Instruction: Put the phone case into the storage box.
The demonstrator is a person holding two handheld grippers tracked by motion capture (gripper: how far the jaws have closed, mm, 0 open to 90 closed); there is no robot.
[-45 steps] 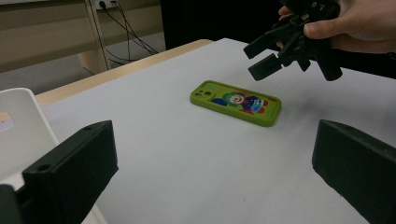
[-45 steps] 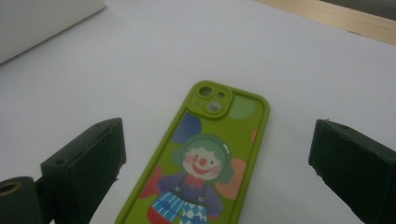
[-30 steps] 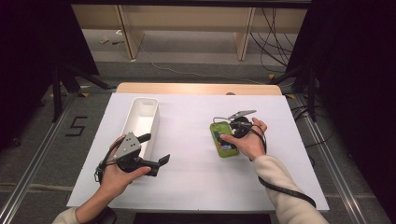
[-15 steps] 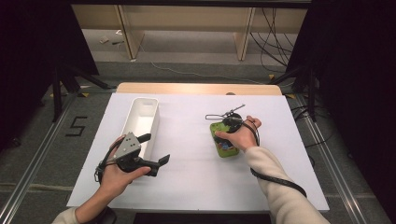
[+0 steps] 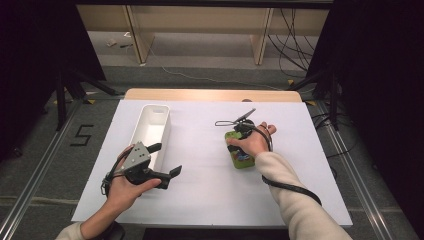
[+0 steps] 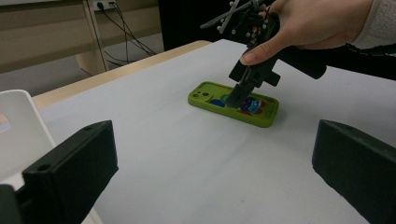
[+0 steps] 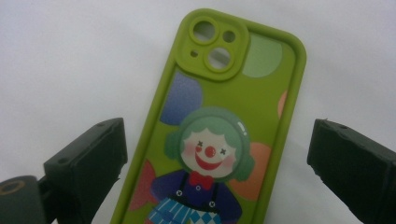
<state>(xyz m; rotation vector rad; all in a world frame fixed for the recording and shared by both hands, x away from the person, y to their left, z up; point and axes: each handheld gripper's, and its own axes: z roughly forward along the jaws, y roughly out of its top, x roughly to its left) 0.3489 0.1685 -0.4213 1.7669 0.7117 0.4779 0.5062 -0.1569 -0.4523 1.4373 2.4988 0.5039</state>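
Tongs first: your right tongs (image 5: 237, 141) hang straight over the green phone case (image 5: 241, 159), jaws spread wide to either side of it and closed on nothing. In the right gripper view the case (image 7: 219, 140) lies between the two jaws, camera cut-outs at the far end, clown picture facing up. It lies flat on the white tabletop (image 5: 210, 195), right of centre. Your left tongs (image 5: 165, 161) are wide open too, empty, held low beside the near end of the white bin (image 5: 150, 131), well apart from the case.

From above, your right hand (image 5: 252, 141) covers most of the case, and whether the jaw tips touch it cannot be told. The right gripper view cuts off its near end.

Since half a second ago, your right hand has come nearer and lower over the case; your left has stayed put.
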